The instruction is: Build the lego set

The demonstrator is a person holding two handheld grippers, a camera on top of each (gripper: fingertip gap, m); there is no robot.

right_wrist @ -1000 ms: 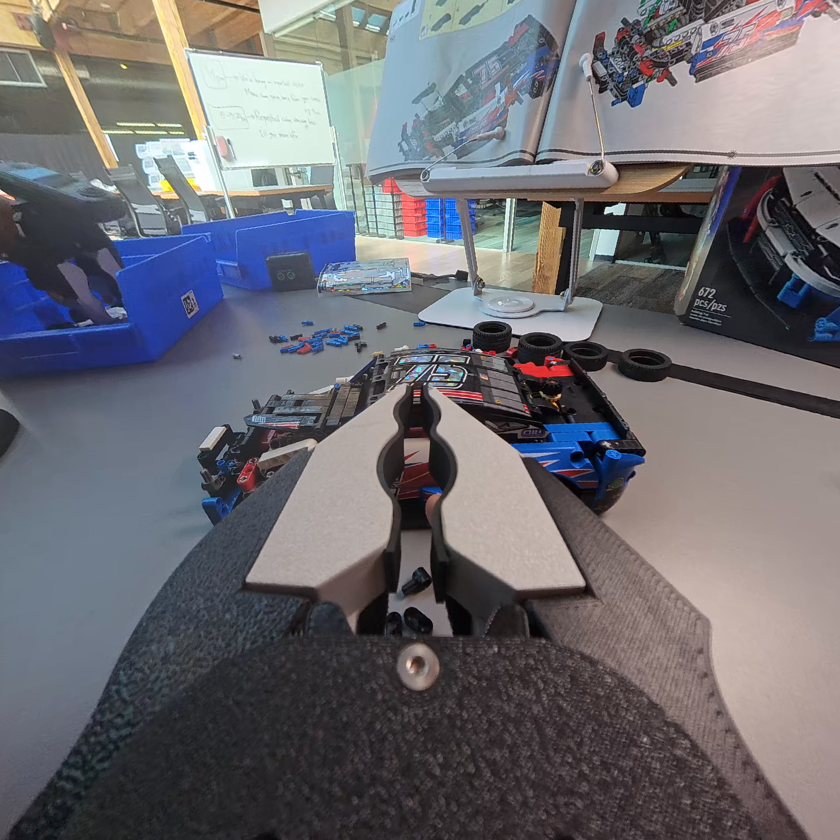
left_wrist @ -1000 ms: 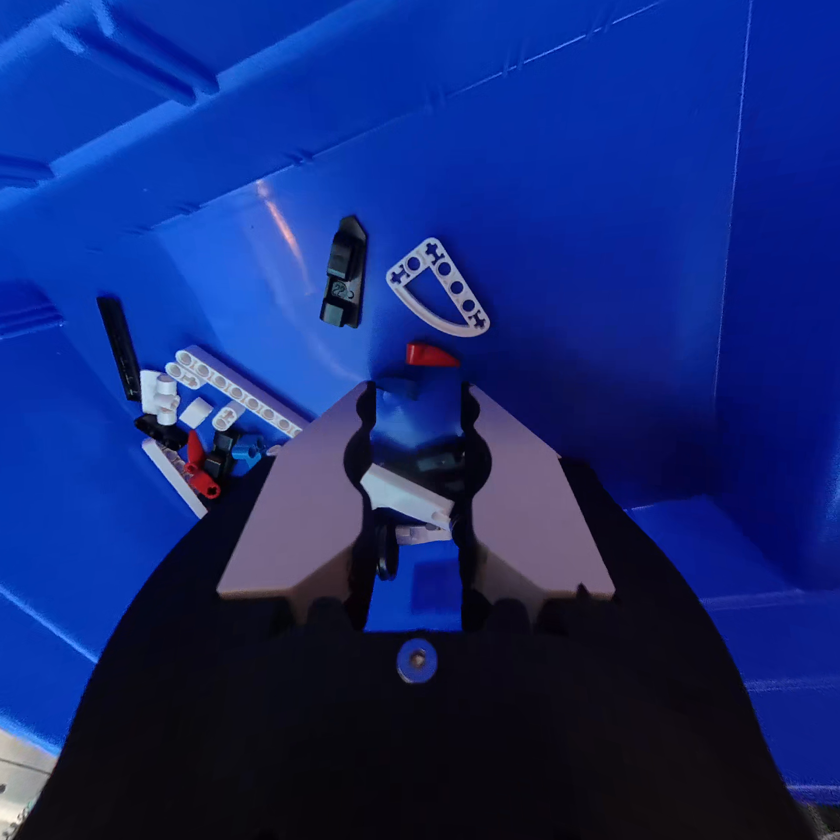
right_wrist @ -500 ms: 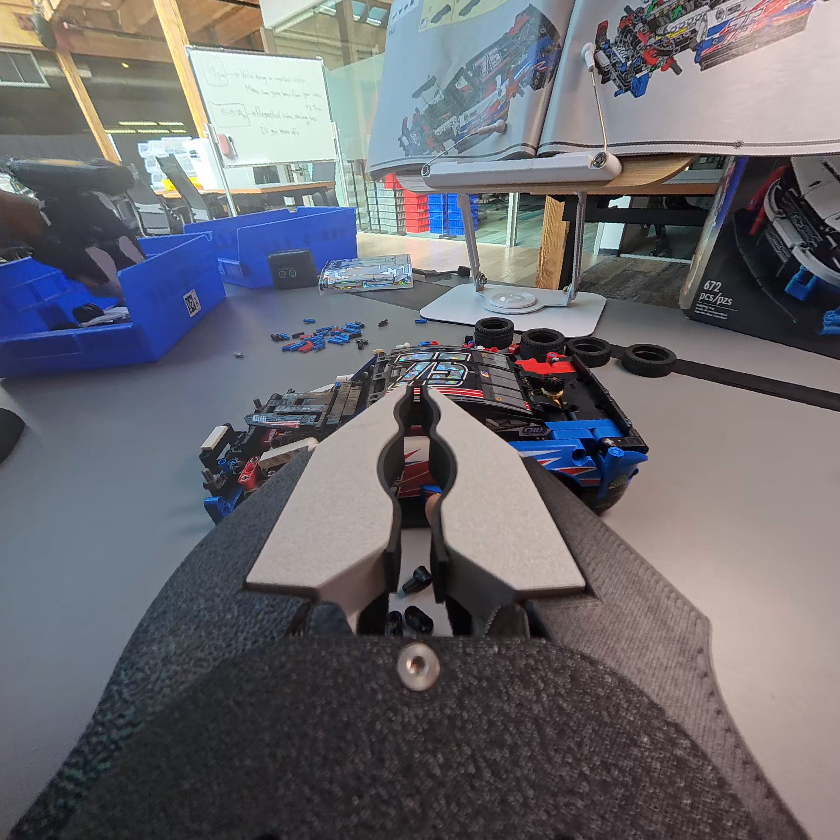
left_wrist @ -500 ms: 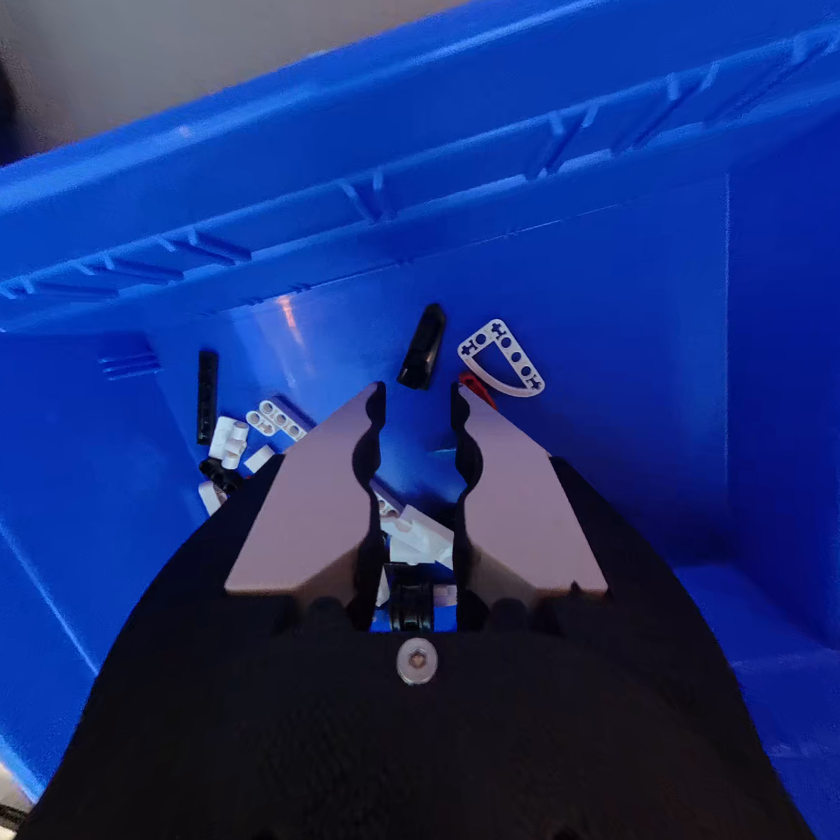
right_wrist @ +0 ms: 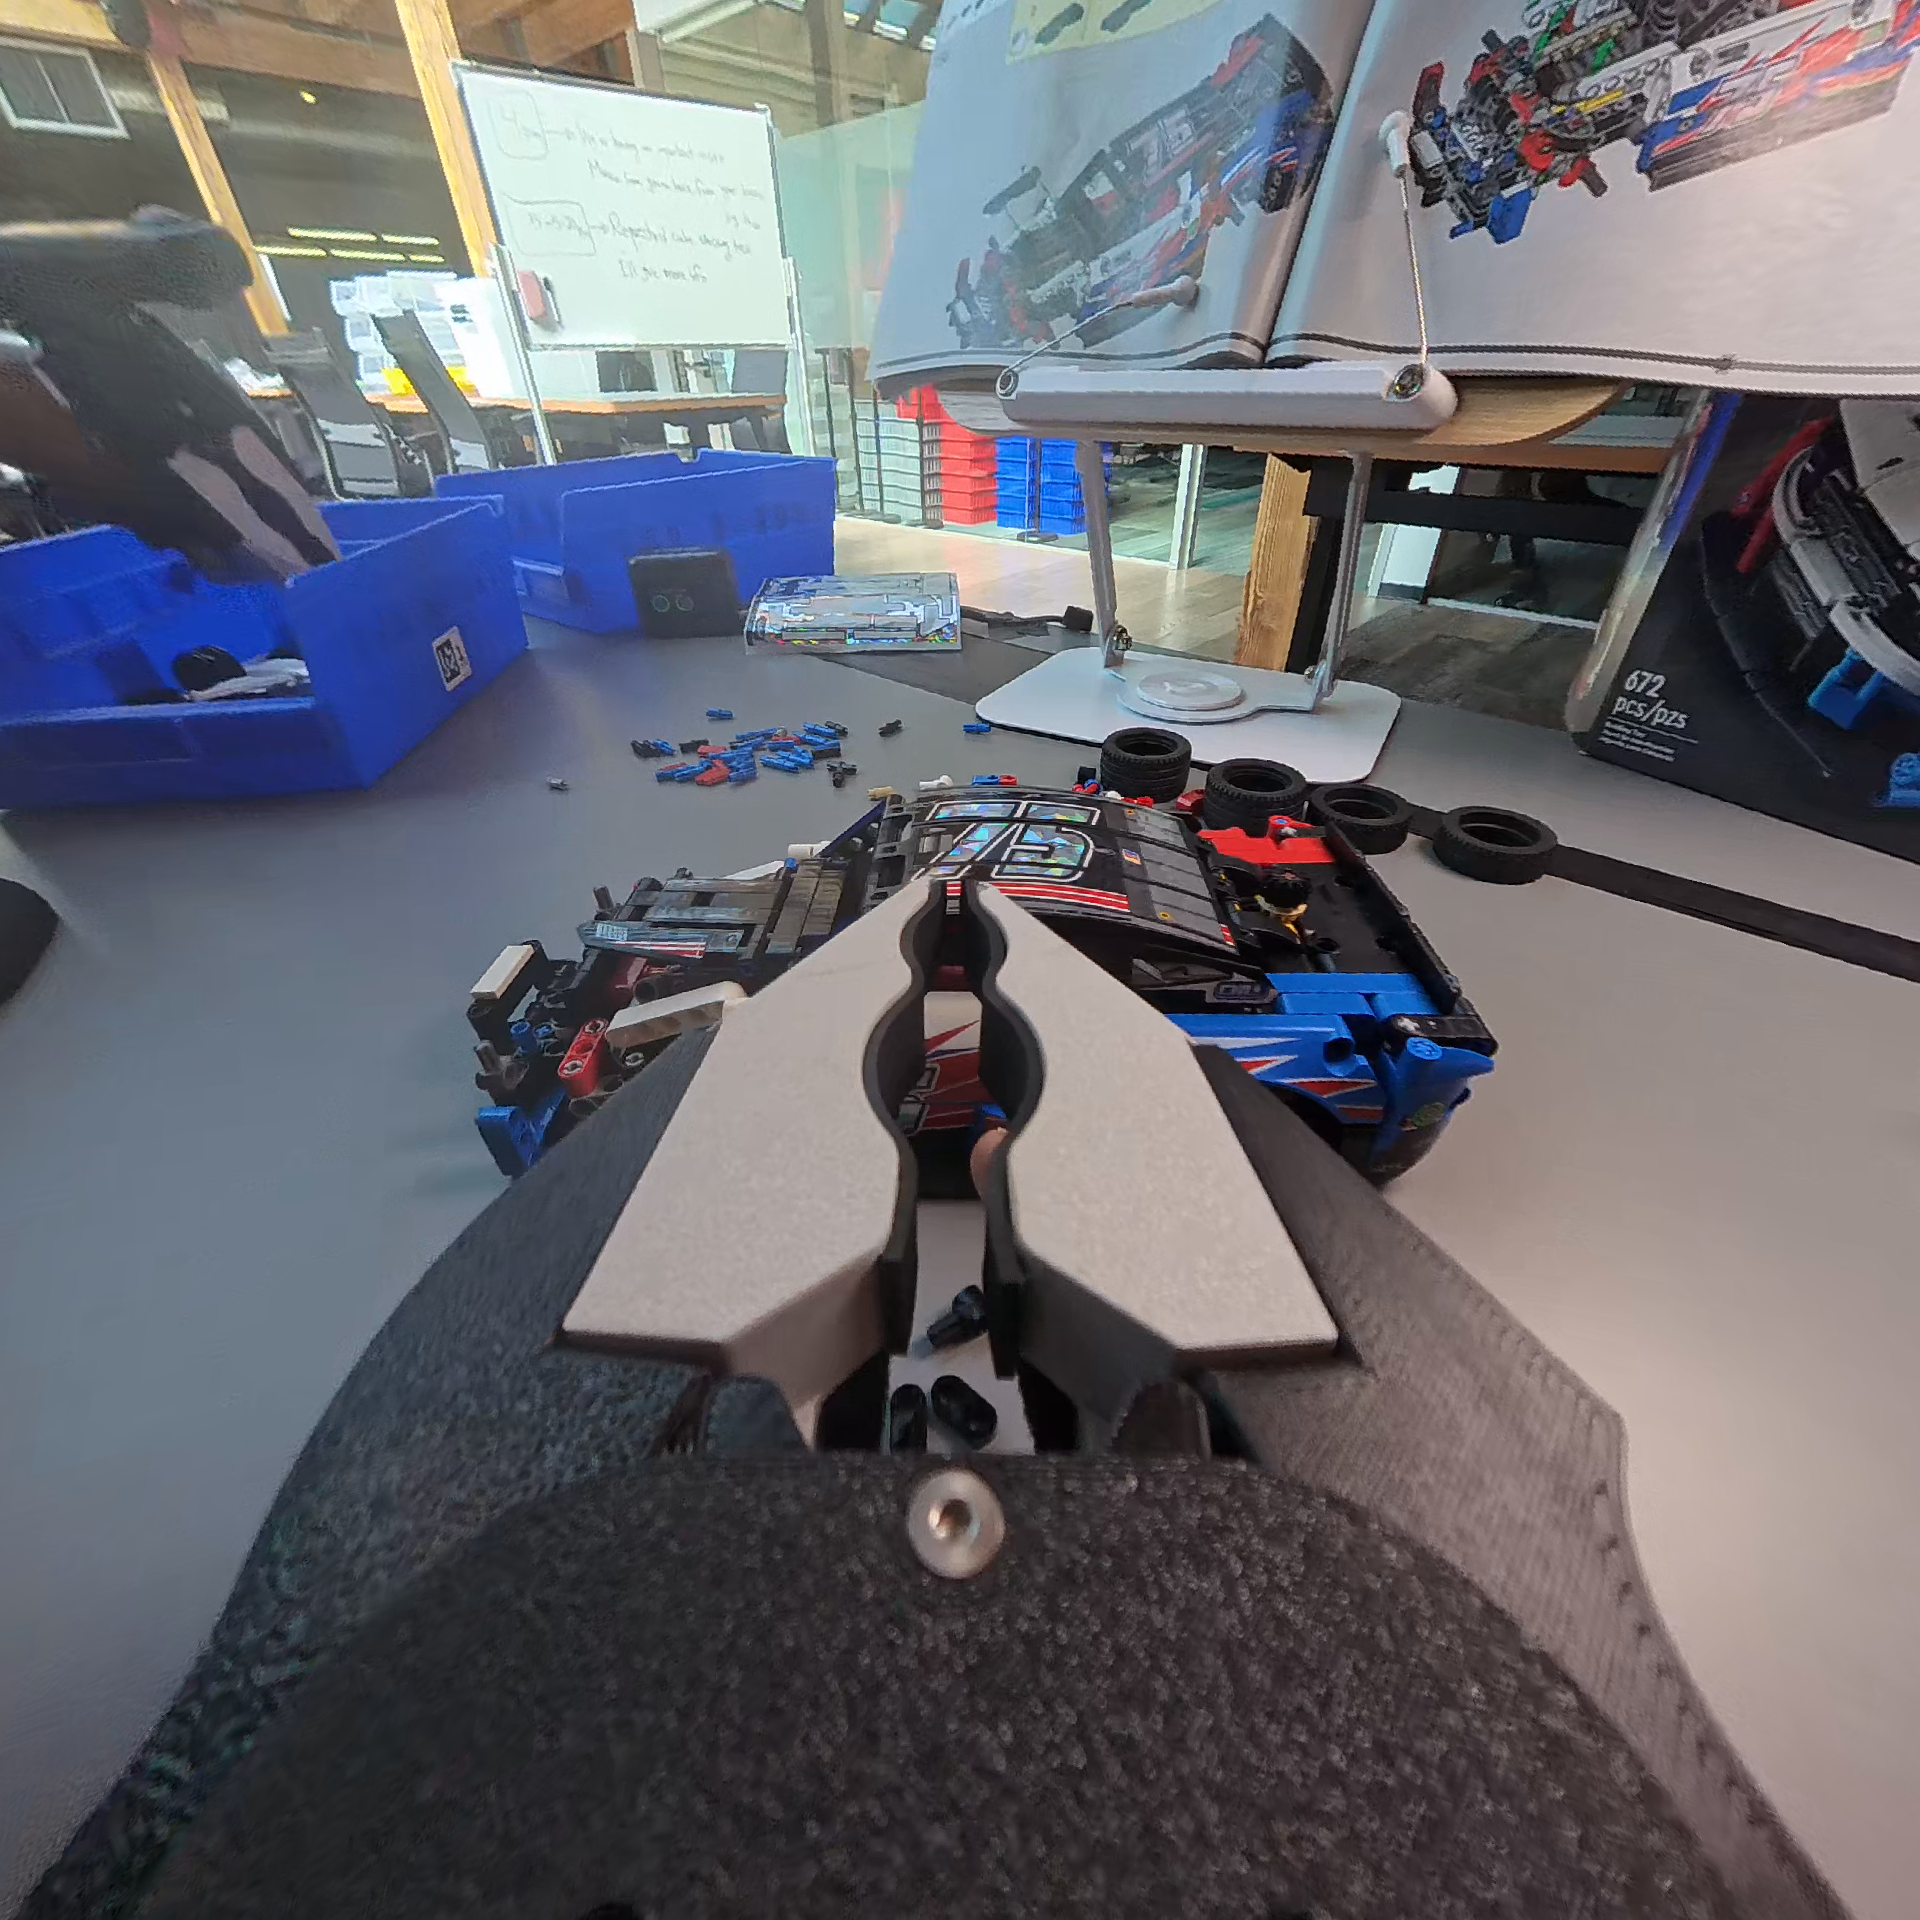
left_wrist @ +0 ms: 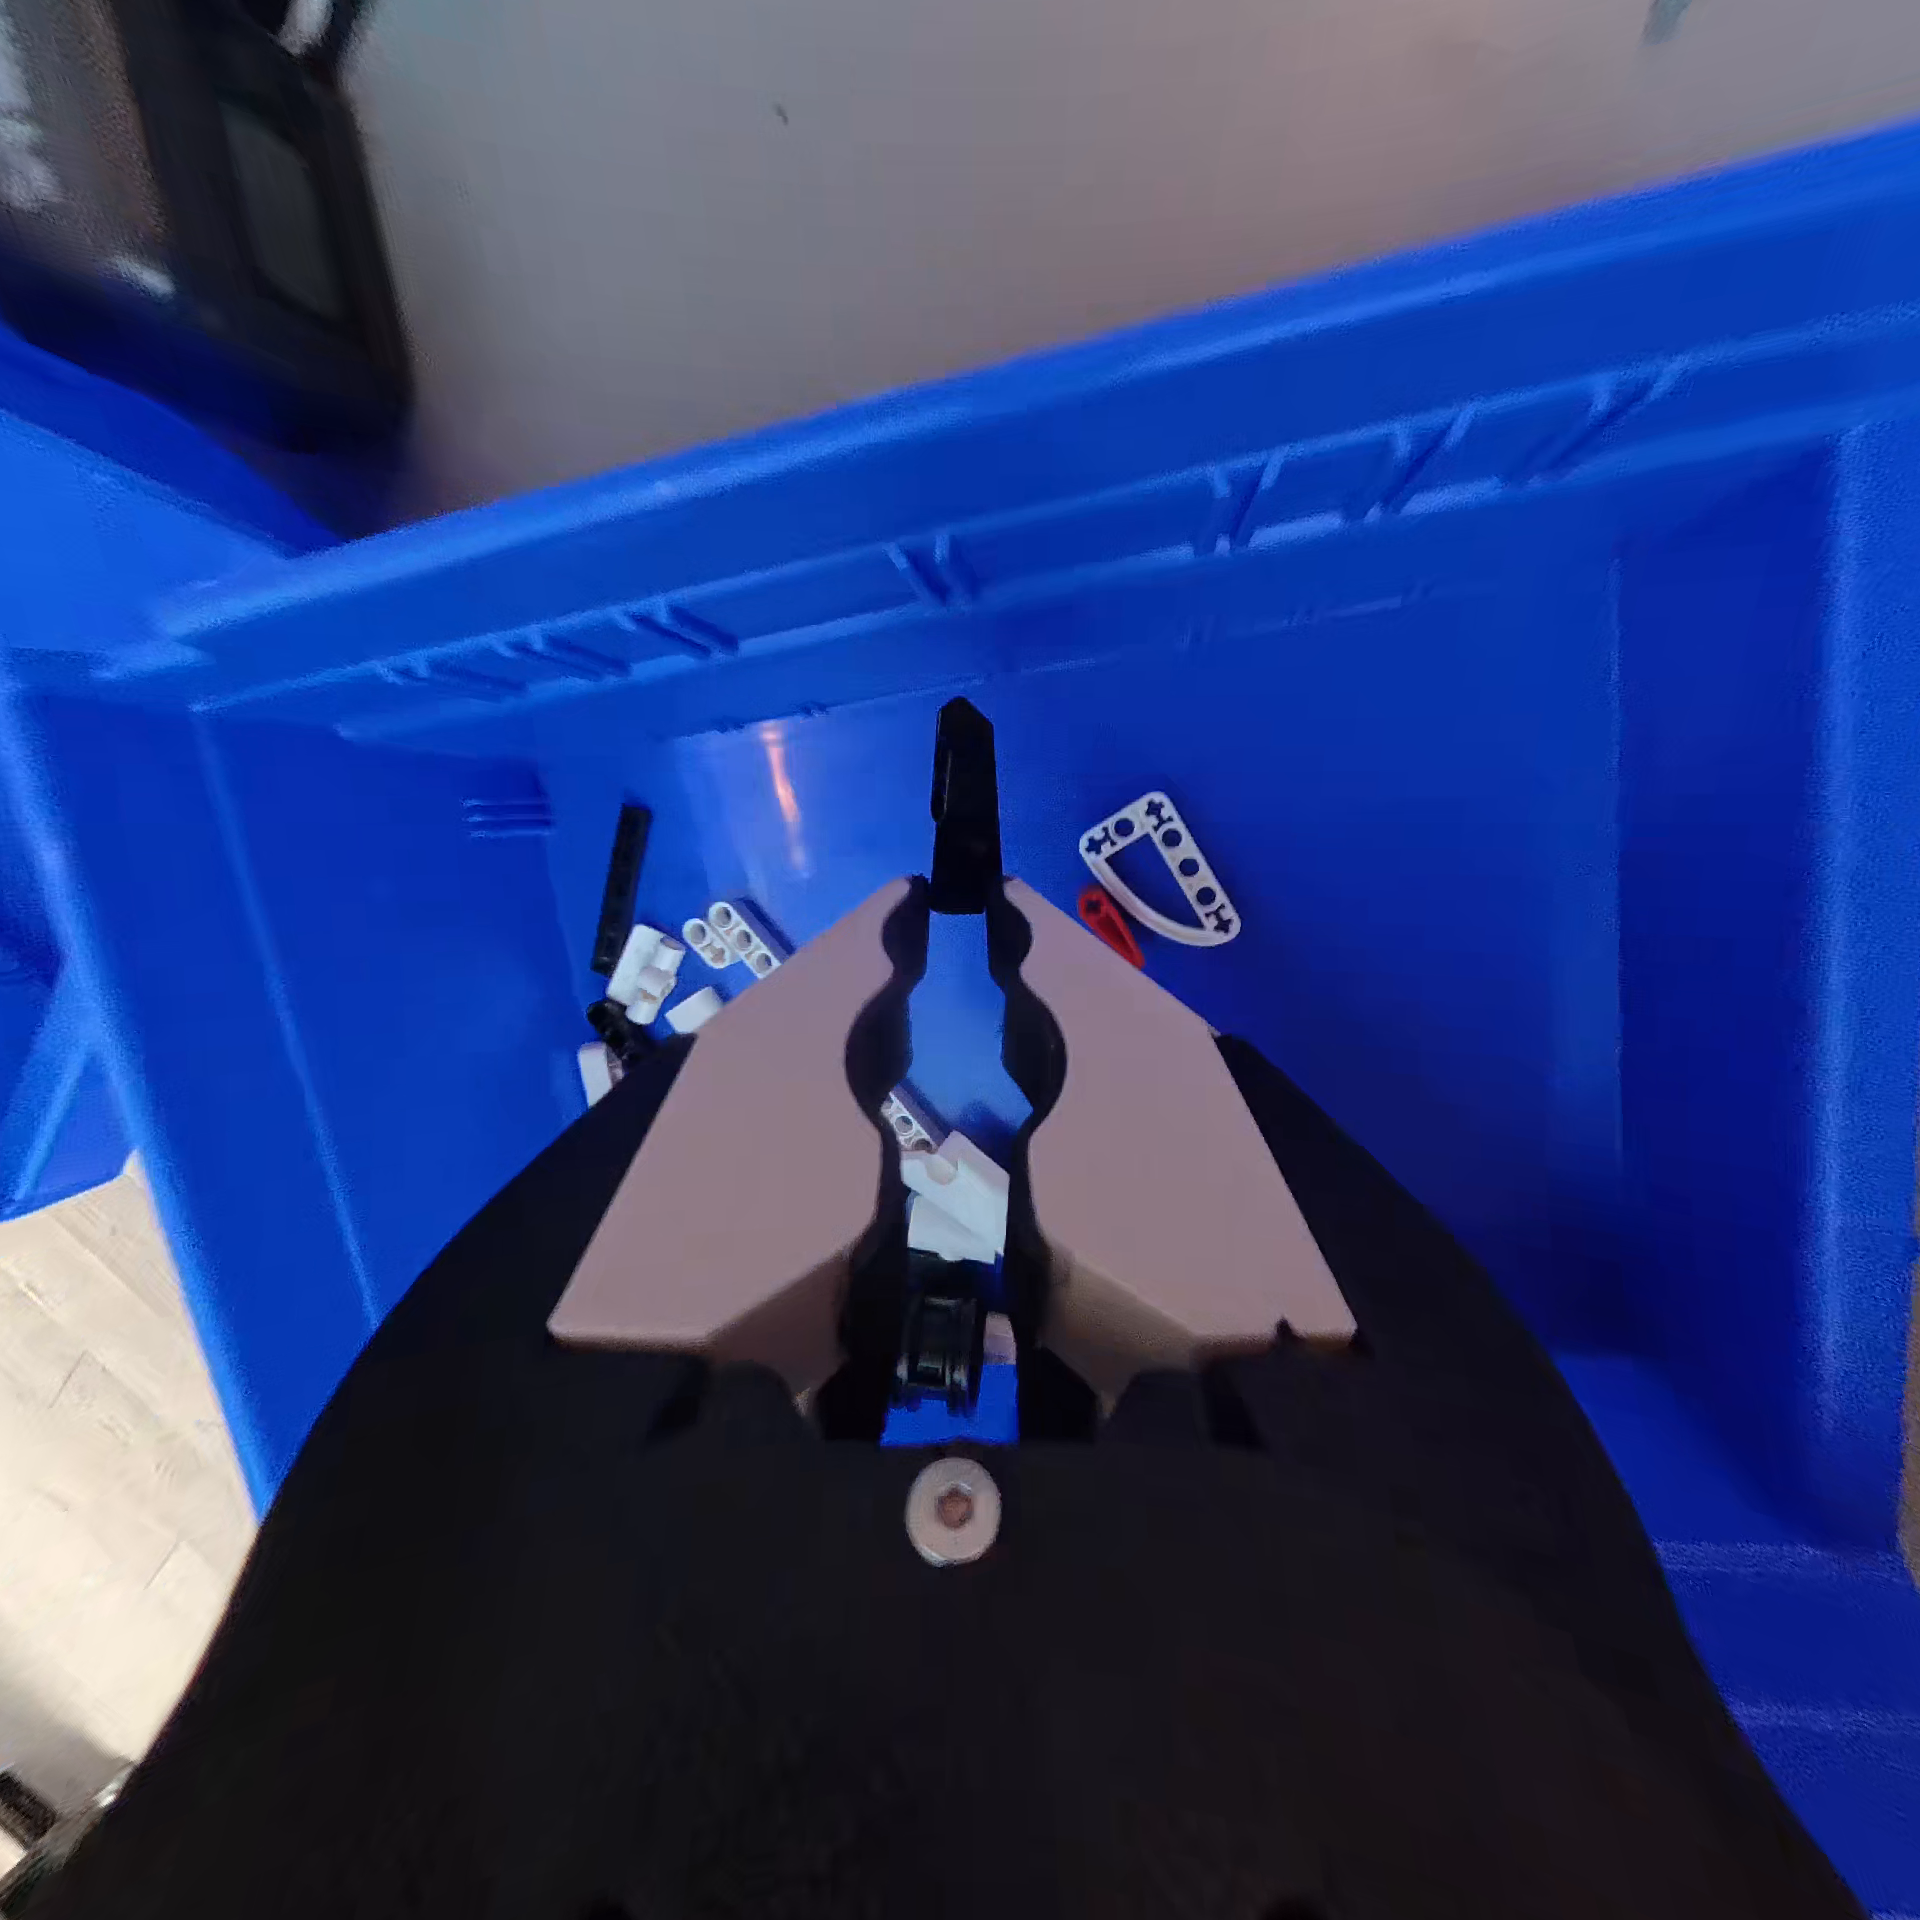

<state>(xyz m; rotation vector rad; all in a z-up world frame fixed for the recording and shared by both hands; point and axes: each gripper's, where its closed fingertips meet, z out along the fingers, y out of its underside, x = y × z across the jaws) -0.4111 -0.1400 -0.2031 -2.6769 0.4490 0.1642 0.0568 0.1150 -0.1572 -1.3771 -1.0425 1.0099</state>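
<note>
My left gripper (left_wrist: 961,896) is inside a blue bin (left_wrist: 1351,436), shut on a long black lego piece (left_wrist: 961,800) that sticks out straight past the tips. A white curved beam (left_wrist: 1158,883), a red piece (left_wrist: 1112,920), white beams (left_wrist: 727,935) and a black beam (left_wrist: 620,883) lie on the bin floor below. My right gripper (right_wrist: 956,894) is shut and empty, held low over the table just in front of the part-built lego car (right_wrist: 1091,862). The left gripper also shows in the right wrist view (right_wrist: 208,488), over the blue bin (right_wrist: 395,665).
Several tyres (right_wrist: 1252,795) stand behind the car. Loose blue, red and black pins (right_wrist: 748,753) lie scattered toward the bin. An open instruction book on a stand (right_wrist: 1195,208) is at the back, the set's box (right_wrist: 1766,623) at the right. Small black pins (right_wrist: 961,1314) lie under my right gripper. Tip to tip, the grippers are about 55 centimeters apart.
My left gripper has closed on the black piece and pulled up and back from the bin floor, so the bin's rim now shows. The right gripper has stayed put.
</note>
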